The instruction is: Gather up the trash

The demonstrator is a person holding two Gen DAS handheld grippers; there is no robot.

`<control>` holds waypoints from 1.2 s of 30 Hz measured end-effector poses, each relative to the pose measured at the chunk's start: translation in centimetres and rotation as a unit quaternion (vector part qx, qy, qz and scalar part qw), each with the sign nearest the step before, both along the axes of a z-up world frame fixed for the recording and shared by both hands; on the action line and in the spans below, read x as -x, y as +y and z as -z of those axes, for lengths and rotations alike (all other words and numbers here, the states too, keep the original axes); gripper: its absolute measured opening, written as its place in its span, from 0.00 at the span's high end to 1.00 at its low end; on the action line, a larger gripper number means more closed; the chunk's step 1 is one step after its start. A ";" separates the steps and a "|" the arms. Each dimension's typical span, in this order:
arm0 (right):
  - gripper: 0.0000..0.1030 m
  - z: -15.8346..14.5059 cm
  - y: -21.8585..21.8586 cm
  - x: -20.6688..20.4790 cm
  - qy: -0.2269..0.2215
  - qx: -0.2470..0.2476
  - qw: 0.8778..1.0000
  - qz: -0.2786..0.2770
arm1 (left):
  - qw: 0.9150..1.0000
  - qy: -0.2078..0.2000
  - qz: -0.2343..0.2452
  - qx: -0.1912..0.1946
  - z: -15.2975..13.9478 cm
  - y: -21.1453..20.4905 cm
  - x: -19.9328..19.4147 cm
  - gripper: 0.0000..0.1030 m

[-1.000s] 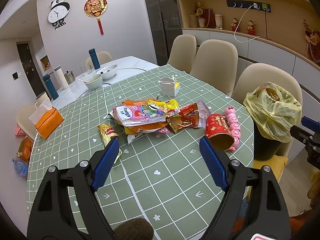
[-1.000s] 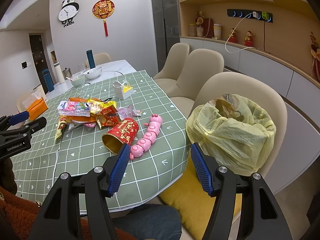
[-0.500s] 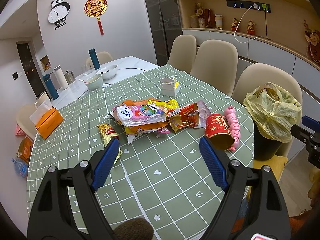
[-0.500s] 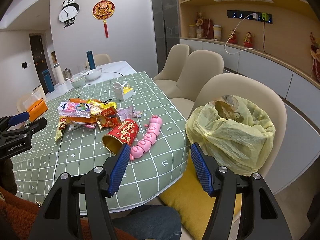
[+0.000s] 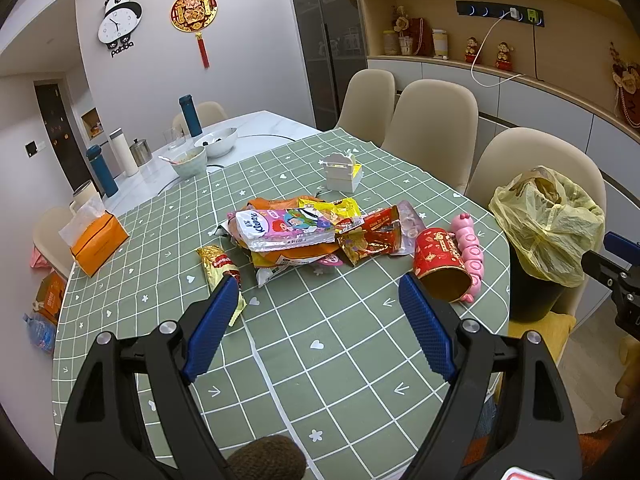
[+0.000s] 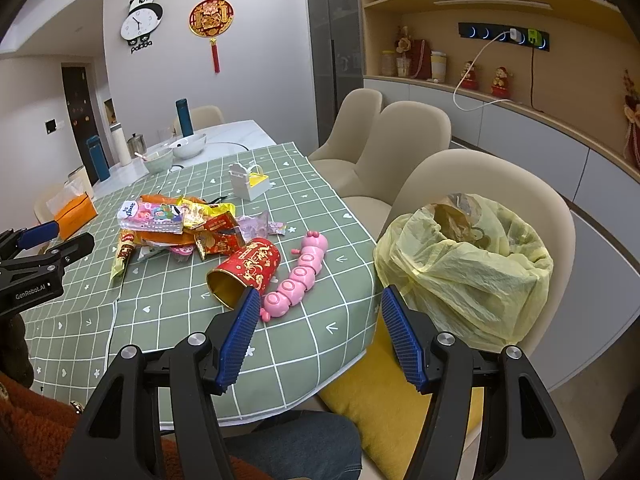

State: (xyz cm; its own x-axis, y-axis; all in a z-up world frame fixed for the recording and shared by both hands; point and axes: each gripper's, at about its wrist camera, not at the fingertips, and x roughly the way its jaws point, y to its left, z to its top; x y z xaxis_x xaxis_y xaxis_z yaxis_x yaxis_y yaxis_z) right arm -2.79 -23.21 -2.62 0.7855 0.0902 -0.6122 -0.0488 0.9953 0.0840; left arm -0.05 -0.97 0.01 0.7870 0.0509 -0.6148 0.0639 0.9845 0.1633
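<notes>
Wrappers [image 5: 296, 236] heaped mid-table: a pink tissue pack [image 5: 280, 226] on top, orange and yellow packets under it, a red torn sachet [image 5: 372, 236] at the right edge. A gold snack stick [image 5: 220, 272] lies loose just beside the heap, near your left gripper [image 5: 316, 320]. A red paper cup [image 5: 440, 260] lies tipped on its side, mouth toward you, touching a pink caterpillar toy [image 5: 468, 248] (a toy, likely not trash).

Left gripper hangs above the tablecloth with its fingers spread wide, nothing between them. Right gripper [image 6: 316, 332] also gapes wide and empty, poised over the table's near edge, between the cup and the bin bag [image 6: 472, 264]. That split reads sensibly: your left hand faces the litter, your right sits by the drop point. No piece is picked up yet, so the task looks barely begun.

The yellow bag lines a dark bin standing beside the table against a beige chair [image 6: 480, 184], mouth partly collapsed; you may need to open it.

Surface: green checked cloth [image 5: 320, 360], marble beyond it with bowls and flasks. An orange tissue box [image 5: 100, 244] and a small white holder [image 5: 342, 174] probably stay. Panda clock [image 5: 120, 24] on the wall, shelving to the right.
</notes>
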 end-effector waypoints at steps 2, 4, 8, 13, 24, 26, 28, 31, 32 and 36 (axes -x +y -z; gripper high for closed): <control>0.42 0.1 0.1 -0.2 0.002 -0.001 1.000 -0.002 | 1.000 0.002 0.000 0.001 0.1 0.1 -0.1 0.24; 0.42 0.1 0.2 -0.6 0.004 0.000 1.000 -0.005 | 1.000 0.003 0.000 0.001 0.1 0.4 -0.4 0.24; 0.42 0.2 0.4 -2.1 -0.001 0.006 1.000 -0.016 | 1.000 -0.003 -0.007 0.006 0.0 1.2 -1.1 0.24; 0.42 1.9 1.4 -5.9 0.015 0.004 0.999 -0.046 | 0.999 -0.008 -0.030 0.045 0.3 4.2 -3.7 0.24; 0.42 4.4 6.0 -9.6 0.037 0.007 0.994 -0.105 | 0.982 0.051 -0.132 0.127 5.3 16.8 -11.0 0.21; 0.42 4.7 6.0 -9.7 0.045 0.005 0.994 -0.104 | 0.973 0.072 -0.154 0.157 6.8 19.0 -12.3 0.19; 0.42 5.0 5.9 -9.9 0.051 0.005 0.994 -0.102 | 0.965 0.094 -0.175 0.171 8.6 20.7 -13.9 0.19; 0.42 5.3 5.5 -10.1 0.057 0.001 0.994 -0.092 | 0.959 0.126 -0.171 0.184 10.4 21.2 -15.8 0.19; 0.42 5.3 5.4 -10.2 0.059 -0.003 0.994 -0.087 | 0.960 0.130 -0.171 0.182 10.8 21.1 -16.2 0.19; 0.42 5.5 5.2 -10.5 0.064 -0.012 0.995 -0.075 | 0.956 0.151 -0.168 0.189 11.9 20.9 -18.2 0.39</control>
State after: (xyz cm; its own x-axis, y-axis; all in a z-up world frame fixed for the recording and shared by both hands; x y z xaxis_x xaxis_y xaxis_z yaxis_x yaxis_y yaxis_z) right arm 7.73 -18.03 -8.10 0.6774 0.2170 -0.7029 -0.1847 0.9751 0.1230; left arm 18.10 19.93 -11.84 0.5494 -0.0013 -0.8356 -0.2773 0.9431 -0.1837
